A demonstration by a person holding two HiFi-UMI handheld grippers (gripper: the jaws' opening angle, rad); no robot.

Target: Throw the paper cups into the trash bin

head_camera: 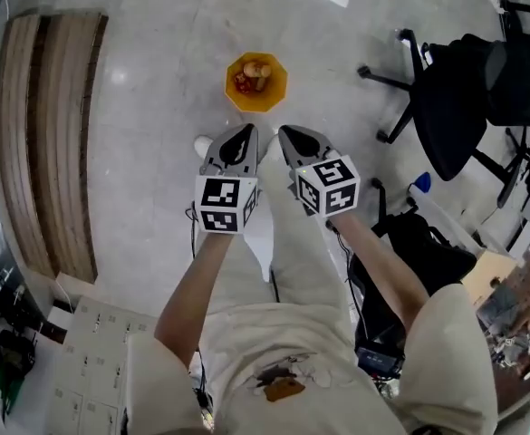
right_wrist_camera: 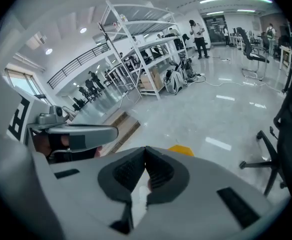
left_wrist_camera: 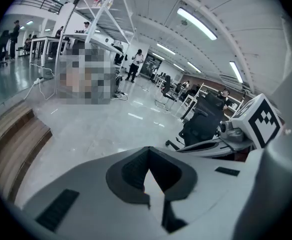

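An orange eight-sided trash bin stands on the pale floor ahead of me, with crumpled cups and red scraps inside. Its yellow rim peeks over the jaws in the right gripper view. My left gripper and right gripper hang side by side just short of the bin, above the floor. Both are shut with nothing between the jaws, which meet tip to tip in the left gripper view and the right gripper view. I see no loose paper cup on the floor.
A black office chair with a jacket stands to the right. A black bag lies beside my right leg. A long wooden slatted platform runs along the left. White metal shelving and people stand farther off.
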